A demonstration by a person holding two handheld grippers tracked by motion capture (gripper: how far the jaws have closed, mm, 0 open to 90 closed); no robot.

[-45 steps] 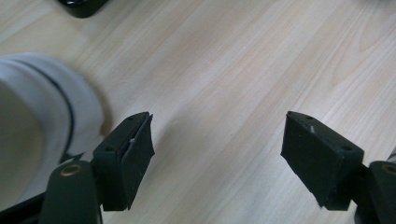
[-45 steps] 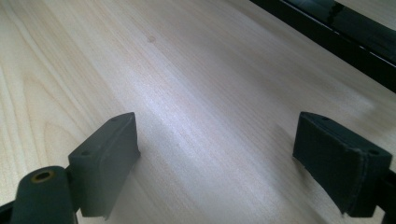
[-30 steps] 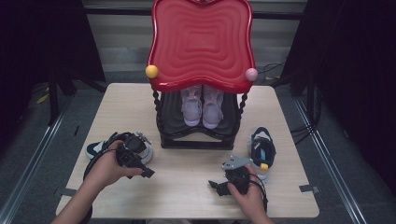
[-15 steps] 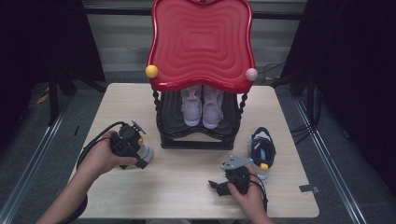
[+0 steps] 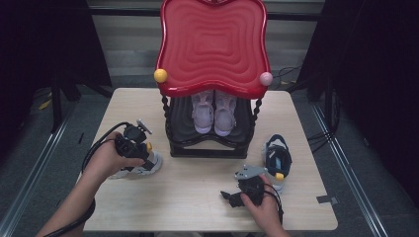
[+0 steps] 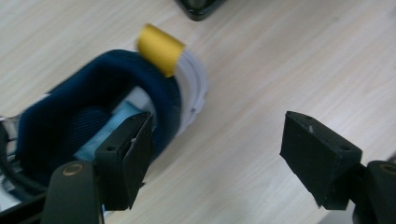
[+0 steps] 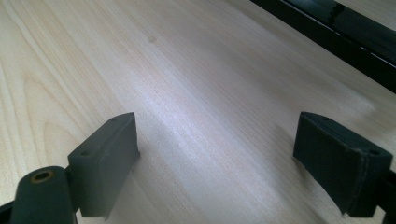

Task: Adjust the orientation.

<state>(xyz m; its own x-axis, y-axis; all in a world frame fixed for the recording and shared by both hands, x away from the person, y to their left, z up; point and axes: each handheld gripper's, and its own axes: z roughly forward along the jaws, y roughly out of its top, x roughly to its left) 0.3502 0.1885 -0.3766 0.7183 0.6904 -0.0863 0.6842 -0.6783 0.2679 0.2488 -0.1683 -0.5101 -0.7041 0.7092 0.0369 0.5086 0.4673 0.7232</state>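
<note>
Bench (image 5: 197,192) of pale wood carries a black shoe rack (image 5: 210,143) topped by a red wavy tray (image 5: 212,44), with a yellow knob (image 5: 160,75) and a pink knob (image 5: 266,78) at the tray's front corners. A pair of pale pink sneakers (image 5: 214,111) stands side by side on the rack's shelf, toes toward the person. Left claw (image 5: 141,148) hangs at the rack's left front, held over a navy and white sneaker (image 5: 143,165) that lies on the bench just beside the rack's base. In the left gripper view the same sneaker (image 6: 98,126) shows a navy padded collar, a white heel and a yellow pull tab (image 6: 160,49); the left claw (image 6: 217,154) stands with jaws wide apart, one jaw over the shoe's opening at the collar, the other over bare wood, so nothing is gripped. Whether the near jaw touches the collar cannot be told. Right claw (image 5: 232,196) rests low at the bench's front right, pointing left. A second navy sneaker (image 5: 277,160) with a yellow tab lies just beyond it, near the rack's right front corner. In the right gripper view the right claw (image 7: 229,161) has jaws spread apart over bare bench surface, with the rack's black base (image 7: 336,39) crossing the upper right corner.
</note>
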